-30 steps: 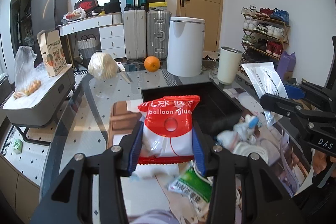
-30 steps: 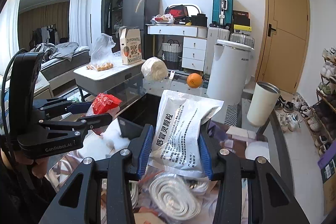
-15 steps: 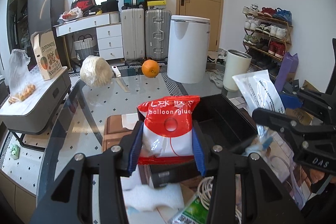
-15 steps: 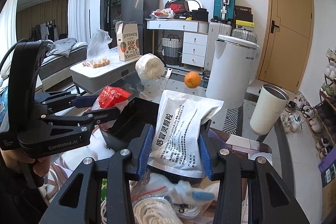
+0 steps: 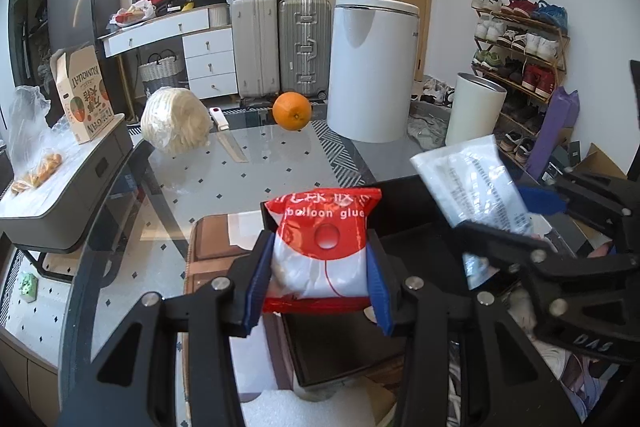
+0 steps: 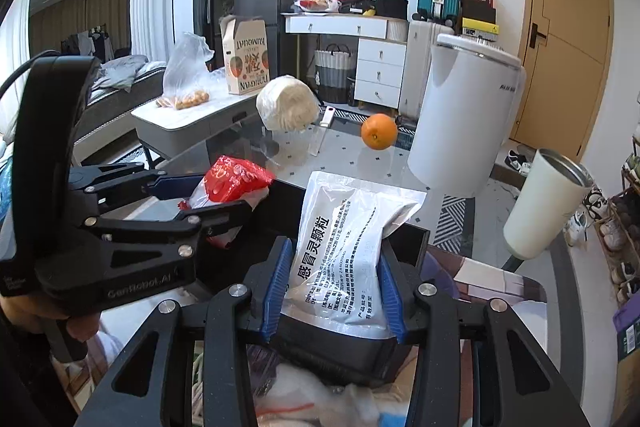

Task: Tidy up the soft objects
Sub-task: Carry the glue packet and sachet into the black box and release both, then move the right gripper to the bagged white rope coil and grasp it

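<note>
My left gripper [image 5: 319,269] is shut on a red and white "balloon glue" packet [image 5: 322,247], which stands upright between the blue pads above the near left part of an open black box [image 5: 400,205]. To its right, my right gripper [image 5: 516,217] holds a white printed pouch [image 5: 472,183] over the box's right side. In the right wrist view the right gripper [image 6: 334,291] is shut on that pouch [image 6: 344,247], just above the box's near wall [image 6: 332,349]. The left gripper [image 6: 208,199] with the red packet [image 6: 232,179] is at the left.
Farther back on the glass table lie an orange [image 5: 292,111], a wrapped pale round bundle [image 5: 176,125] and a knife [image 5: 228,135]. A white foam sheet [image 5: 276,407] and soft white items [image 6: 320,403] lie near me. A white bin [image 5: 372,67] stands beyond the table.
Both grippers have moved forward and slightly down with their packets, from over the pile of loose items to above the black box. Both grips are unchanged.
</note>
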Demonstrator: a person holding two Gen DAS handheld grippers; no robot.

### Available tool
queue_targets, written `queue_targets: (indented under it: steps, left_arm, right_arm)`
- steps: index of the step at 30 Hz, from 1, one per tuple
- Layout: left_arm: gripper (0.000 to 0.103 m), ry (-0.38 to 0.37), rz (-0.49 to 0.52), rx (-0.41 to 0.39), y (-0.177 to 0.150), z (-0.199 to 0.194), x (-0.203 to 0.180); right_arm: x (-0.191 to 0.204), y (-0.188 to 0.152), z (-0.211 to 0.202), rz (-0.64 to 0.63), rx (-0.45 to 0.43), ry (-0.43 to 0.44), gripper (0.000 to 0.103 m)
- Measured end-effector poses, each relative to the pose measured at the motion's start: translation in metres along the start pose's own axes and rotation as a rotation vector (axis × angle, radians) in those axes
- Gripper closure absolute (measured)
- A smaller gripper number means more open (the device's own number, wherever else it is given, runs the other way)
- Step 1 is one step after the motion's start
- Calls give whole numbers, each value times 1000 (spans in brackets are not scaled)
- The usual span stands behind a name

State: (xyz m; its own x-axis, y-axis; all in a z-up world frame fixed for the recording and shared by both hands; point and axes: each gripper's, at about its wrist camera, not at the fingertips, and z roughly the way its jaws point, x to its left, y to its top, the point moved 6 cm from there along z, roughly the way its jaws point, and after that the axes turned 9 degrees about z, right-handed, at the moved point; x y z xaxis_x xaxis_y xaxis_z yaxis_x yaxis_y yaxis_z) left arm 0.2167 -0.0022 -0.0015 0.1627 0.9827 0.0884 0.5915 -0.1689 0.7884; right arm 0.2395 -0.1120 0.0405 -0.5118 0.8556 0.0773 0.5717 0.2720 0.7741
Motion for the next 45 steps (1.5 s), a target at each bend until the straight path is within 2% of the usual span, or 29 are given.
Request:
queue_targets:
  steps: [8, 10, 14, 18, 22, 25, 28, 34, 45]
  left_arm:
    - [60, 13, 12, -3, 1, 2, -2]
    - [60, 10, 12, -3, 1, 2, -1]
    - [60, 8, 10, -4, 2, 1, 0]
    - [58, 12, 24, -5, 2, 2, -4]
    - [17, -5, 25, -17, 2, -4, -8]
    - [0, 3, 7, -43, 3, -14, -4]
    - [0, -8, -28, -46, -1, -22, -1]
    - [0, 35, 5, -48, -15, -39, -5]
    - [0, 28, 34, -29, -40, -63, -11]
  right_arm:
    - [3, -2, 21, -13, 30, 0, 61]
    - [5, -4, 23, -17, 37, 8, 49]
    - [5, -7, 17, -37, 25, -18, 45]
    - [1, -6, 5, -21, 5, -8, 29]
    - [-6, -6, -11, 0, -24, -2, 20]
    - [-12, -9, -25, 17, -44, -4, 19]
    - [-23, -15, -38, 43, -45, -14, 16]
    - [-37, -26, -63, 74, -63, -22, 1]
    - [-26, -50, -75, 24, -13, -3, 0]
